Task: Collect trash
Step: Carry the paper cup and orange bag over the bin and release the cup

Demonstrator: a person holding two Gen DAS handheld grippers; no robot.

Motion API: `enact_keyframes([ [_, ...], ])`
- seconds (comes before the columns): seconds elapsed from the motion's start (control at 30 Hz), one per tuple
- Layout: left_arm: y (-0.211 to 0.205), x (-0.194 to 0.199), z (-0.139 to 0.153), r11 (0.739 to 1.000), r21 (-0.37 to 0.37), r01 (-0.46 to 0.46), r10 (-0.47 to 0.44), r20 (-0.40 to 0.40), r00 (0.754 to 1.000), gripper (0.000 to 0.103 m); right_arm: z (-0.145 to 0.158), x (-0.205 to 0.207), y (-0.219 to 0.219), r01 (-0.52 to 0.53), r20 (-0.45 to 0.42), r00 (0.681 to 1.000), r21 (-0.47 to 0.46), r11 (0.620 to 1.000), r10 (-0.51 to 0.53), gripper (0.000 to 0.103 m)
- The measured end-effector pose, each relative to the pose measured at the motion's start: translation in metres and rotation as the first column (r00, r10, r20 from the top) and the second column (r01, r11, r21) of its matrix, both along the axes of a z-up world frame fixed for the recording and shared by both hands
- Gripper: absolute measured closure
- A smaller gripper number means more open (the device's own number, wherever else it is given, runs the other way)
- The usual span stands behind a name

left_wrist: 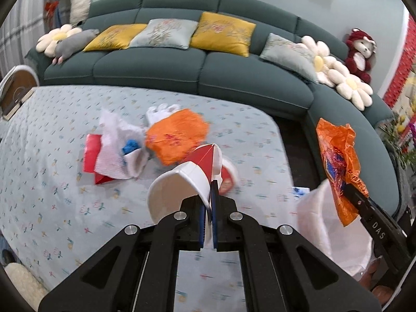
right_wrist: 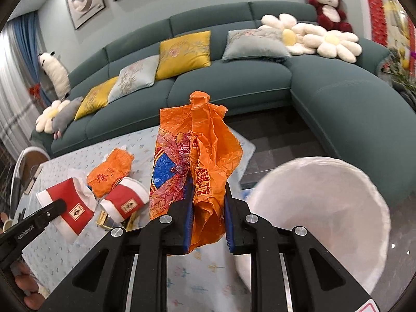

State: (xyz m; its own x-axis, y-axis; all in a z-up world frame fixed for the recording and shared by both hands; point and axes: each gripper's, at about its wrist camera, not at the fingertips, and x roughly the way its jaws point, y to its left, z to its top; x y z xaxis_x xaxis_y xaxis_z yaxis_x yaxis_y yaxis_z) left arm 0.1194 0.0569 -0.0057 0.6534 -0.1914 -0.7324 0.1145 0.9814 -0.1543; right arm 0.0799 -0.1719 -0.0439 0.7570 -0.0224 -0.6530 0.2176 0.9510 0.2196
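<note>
Left gripper (left_wrist: 210, 197) clenches red-and-white paper cup (left_wrist: 187, 179), frame centre. Right gripper (right_wrist: 208, 202) grasps orange plastic bag (right_wrist: 197, 150) (crumpled), white-lined bin (right_wrist: 325, 208) lower right.

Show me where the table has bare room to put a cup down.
Bare tablecloth lies left and in front of the white tissue. It is crowded at the middle, around the crumpled orange wrapper, and right, by the white-lined bin.

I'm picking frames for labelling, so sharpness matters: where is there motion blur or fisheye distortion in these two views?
Left wrist view: the orange bag on the table and the cup behind the held red-and-white cup are smeared; the sofa bows. Right wrist view: the white bin has a blurred rim; the held orange bag is sharp.
</note>
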Motion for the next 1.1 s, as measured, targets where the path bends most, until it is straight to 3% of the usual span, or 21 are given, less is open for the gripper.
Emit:
enact_keyframes([
  [0.3, -0.070, -0.026, 0.021, 0.991, 0.005, 0.131, -0.131, 0.042, 0.990, 0.100, 0.009, -0.050, -0.050, 0.104, 0.043, 0.994, 0.042, 0.994, -0.105, 0.084],
  [0.63, -0.146, -0.051, 0.028, 0.959, 0.026, 0.284, -0.285, 0.061, 0.957, 0.100, 0.010, -0.090, -0.093, 0.213, 0.060, 0.974, 0.084, 0.973, -0.219, 0.084],
  [1.1, -0.200, -0.065, 0.023, 0.913, 0.041, 0.406, -0.407, 0.044, 0.912, 0.100, 0.002, -0.112, -0.124, 0.294, 0.061, 0.950, 0.161, 0.942, -0.307, 0.084],
])
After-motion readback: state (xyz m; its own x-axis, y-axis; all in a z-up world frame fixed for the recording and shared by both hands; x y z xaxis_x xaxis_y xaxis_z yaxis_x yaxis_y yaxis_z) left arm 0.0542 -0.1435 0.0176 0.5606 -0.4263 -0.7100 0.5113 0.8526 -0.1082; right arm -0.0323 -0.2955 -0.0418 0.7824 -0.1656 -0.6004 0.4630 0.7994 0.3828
